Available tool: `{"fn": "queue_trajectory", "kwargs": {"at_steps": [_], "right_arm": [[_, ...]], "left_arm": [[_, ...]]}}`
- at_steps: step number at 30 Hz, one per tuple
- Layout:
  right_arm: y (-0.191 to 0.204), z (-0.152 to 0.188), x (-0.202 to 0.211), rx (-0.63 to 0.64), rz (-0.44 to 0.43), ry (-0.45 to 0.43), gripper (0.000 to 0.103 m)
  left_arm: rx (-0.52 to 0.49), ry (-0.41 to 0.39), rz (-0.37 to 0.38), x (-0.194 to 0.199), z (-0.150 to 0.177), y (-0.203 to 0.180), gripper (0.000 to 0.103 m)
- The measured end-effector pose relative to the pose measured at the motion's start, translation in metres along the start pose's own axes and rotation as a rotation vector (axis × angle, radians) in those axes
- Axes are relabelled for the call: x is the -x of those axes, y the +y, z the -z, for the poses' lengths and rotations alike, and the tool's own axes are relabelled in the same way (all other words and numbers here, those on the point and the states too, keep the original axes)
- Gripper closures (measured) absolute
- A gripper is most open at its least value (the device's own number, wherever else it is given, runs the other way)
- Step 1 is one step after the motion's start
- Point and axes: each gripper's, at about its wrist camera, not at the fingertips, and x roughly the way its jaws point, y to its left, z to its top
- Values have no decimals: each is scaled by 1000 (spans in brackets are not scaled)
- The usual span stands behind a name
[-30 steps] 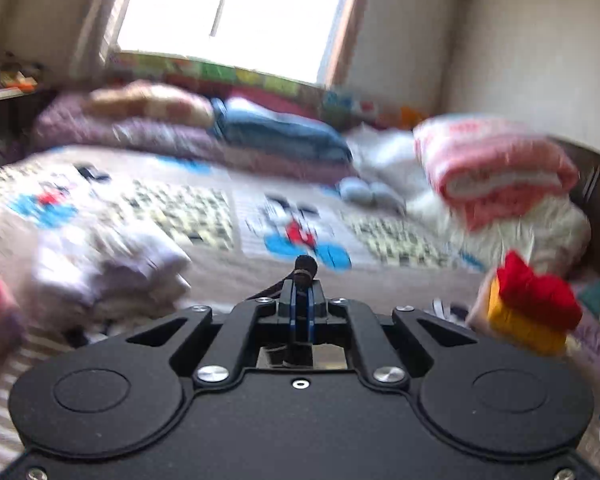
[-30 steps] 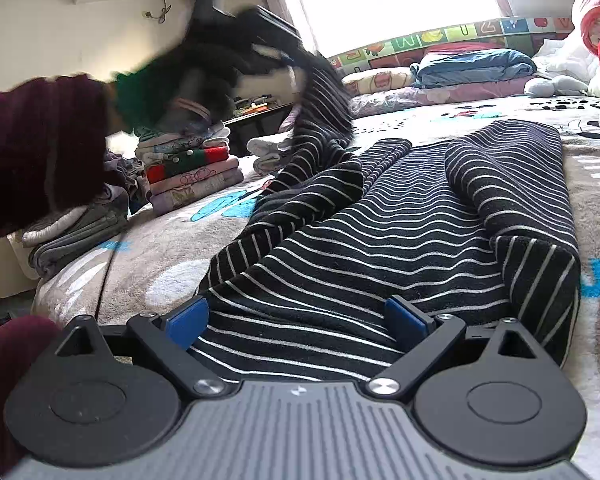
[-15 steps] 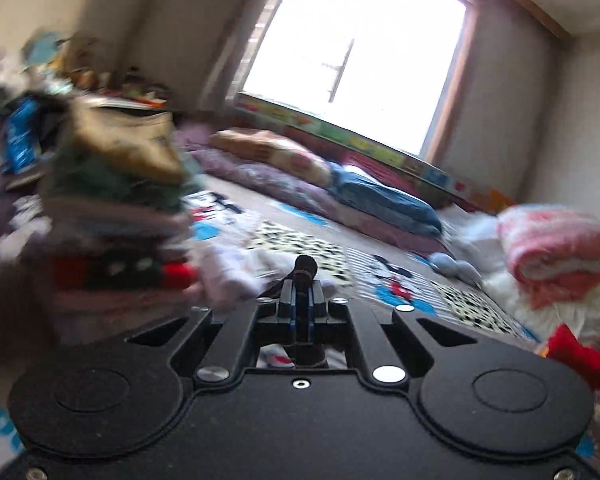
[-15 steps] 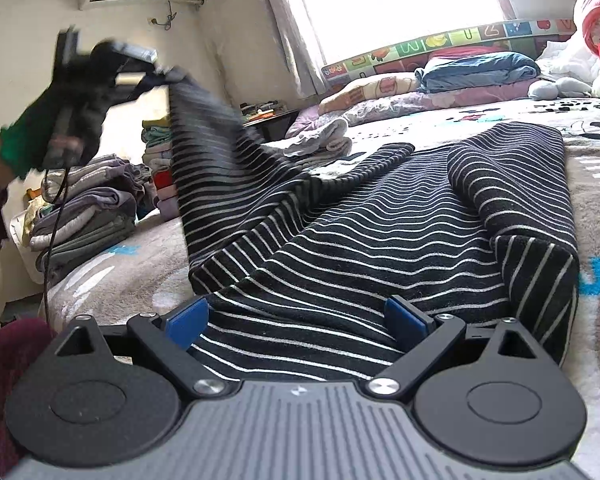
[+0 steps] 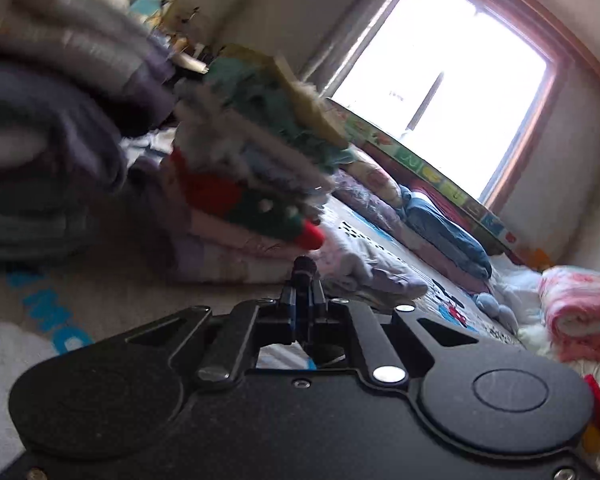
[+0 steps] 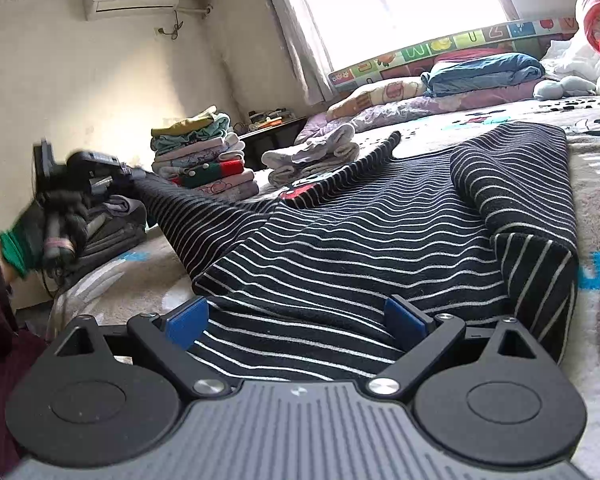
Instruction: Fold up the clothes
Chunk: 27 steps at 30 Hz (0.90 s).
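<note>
At nine o'clock, the left hand-held gripper (image 6: 134, 176) pinched a striped sweater (image 6: 360, 232) sleeve; the right hand-held gripper (image 6: 296, 320) gaped over its hem, writing unreadable.

left tongs (image 5: 303, 276) closed, dark fabric pinched; blurred, probably folded clothes stack (image 5: 256, 184) ahead.

2 wrist views, both low over the bed (image 6: 148, 276), facing the window (image 5: 440, 76) wall.

Your left camera sits tilted, close to the stack of folded clothes (image 5: 256, 184), looking along the bed past it. Your right camera rests level, just above the striped garment (image 6: 360, 248), looking up the bed. Both share that stack (image 6: 204, 160), the pillows (image 6: 380, 96) and the window.
</note>
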Motion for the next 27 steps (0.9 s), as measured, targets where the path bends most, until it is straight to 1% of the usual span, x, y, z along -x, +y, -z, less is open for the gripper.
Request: {"fn": "queue_trajectory", "kwargs": {"at_steps": [2,4,5,6,7,8,9,10,11,13,14,15,18,21,23,24,25,26,27], "right_arm": [[2,-1,1,13,11,10,11],[6,-3,2,28,36,22,15],[7,-5,4,34,50,28,16],[13,-7,7,57,69,32,17],[19,-10,10,82,90,36,17],[34,-12,13,165,123,33,17],[51,-13,16,257,159,29,17],[68,-15,15,355,179,32,19],[86,-16,11,448,179,40,21],[119,-14,-7,614,178,84,34],[132,-11,-20,690,184,110,38],[145,-8,-34,765,191,136,46],[173,3,-71,953,194,214,49],[185,5,-96,1046,205,269,50],[188,2,-108,1086,221,301,53],[188,1,-113,1099,229,322,58],[187,0,-116,1100,232,341,59],[186,-1,-120,1100,233,360,59],[185,-4,-123,1083,220,381,64]], "left_arm": [[10,59,-14,-16,10,13,100],[43,139,-74,-29,18,23,98],[61,162,-100,-32,19,26,96],[83,174,-109,-34,18,29,87],[99,184,-109,-35,17,32,69],[111,195,-108,-35,16,34,60],[120,205,-106,-36,15,35,56],[125,219,-101,-37,15,36,56],[121,233,-97,-37,15,35,56],[96,254,-95,-38,16,31,56],[76,261,-97,-38,17,29,56],[64,267,-98,-39,17,28,56],[64,271,-86,-39,19,30,57],[69,277,-62,-41,18,32,59],[75,289,-49,-44,18,33,60],[82,295,-46,-46,18,34,60],[84,298,-40,-48,18,34,60],[83,300,-32,-50,17,35,63],[73,301,-31,-52,16,34,88]]}}
